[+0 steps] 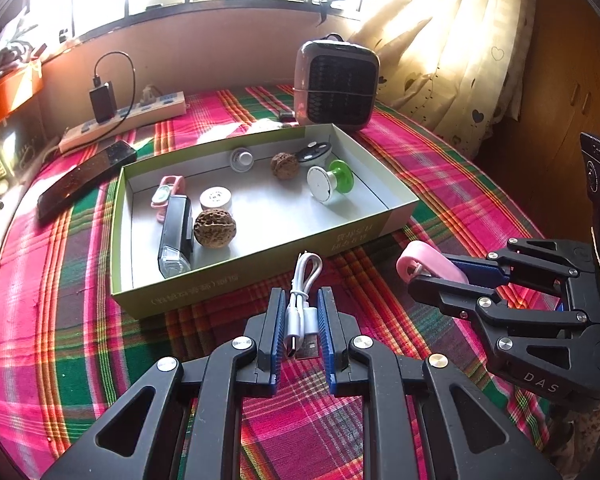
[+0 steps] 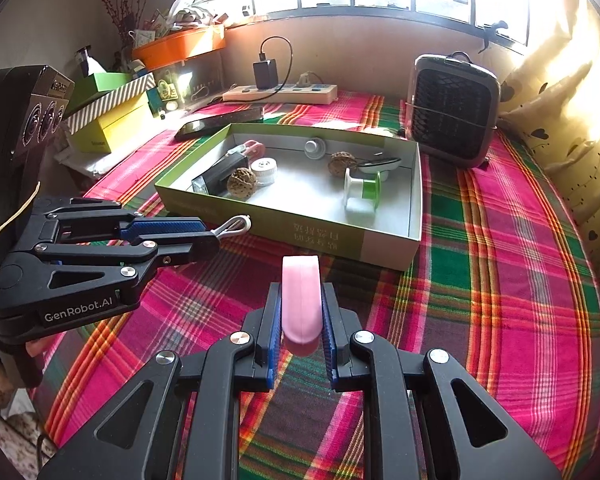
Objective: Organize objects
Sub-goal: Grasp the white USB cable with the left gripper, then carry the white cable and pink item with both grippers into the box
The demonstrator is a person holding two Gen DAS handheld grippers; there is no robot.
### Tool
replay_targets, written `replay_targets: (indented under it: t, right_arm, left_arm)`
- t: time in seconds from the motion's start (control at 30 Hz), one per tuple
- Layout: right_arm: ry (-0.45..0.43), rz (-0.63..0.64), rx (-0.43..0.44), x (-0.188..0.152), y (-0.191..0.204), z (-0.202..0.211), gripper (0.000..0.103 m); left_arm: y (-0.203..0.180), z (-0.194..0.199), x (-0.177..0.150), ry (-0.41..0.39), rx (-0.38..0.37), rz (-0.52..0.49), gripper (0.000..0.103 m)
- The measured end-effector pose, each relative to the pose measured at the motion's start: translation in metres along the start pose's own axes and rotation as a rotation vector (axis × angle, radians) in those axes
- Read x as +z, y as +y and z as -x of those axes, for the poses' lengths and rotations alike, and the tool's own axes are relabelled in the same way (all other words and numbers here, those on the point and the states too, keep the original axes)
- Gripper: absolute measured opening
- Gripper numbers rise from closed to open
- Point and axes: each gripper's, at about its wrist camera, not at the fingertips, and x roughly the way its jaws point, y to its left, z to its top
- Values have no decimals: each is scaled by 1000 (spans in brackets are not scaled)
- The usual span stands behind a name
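My left gripper [image 1: 300,312] is shut on a coiled white USB cable [image 1: 302,296], held above the plaid cloth just in front of the green box [image 1: 260,264]. It also shows in the right wrist view [image 2: 210,236] with the cable loop [image 2: 234,226] sticking out. My right gripper [image 2: 301,308] is shut on a pink strap-like object [image 2: 301,296]; it shows in the left wrist view [image 1: 416,272] at right, holding the pink object [image 1: 424,260]. The box holds two walnuts [image 1: 215,227], a black bike light [image 1: 176,236], a green-and-white spool [image 1: 330,180] and several small items.
A small heater [image 1: 336,84] stands behind the box. A black phone [image 1: 86,180] and a power strip [image 1: 124,120] with a charger lie at back left. Stacked boxes [image 2: 108,120] sit at the far left. A curtain [image 1: 460,40] hangs at right.
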Motion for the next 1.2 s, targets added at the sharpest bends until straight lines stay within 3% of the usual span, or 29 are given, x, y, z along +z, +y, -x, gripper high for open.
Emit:
replay_targets:
  t: [0.73,1.1,1.13,1.2]
  right_arm:
    - [-4,-6,9,47,-12,-22,19]
    - [44,-26,35,70,-23,-52,19]
    - [48,-27,33,72,-24,-54,19]
    - [54,-27,37,74,-26,-58,19]
  left_arm:
    - [18,-7,33,-35,11,42,15]
    - [26,-30,45,-4,11,67,14]
    - [27,-32,46,1,9,68,9]
    - [29,-38,47,12,5,78,9]
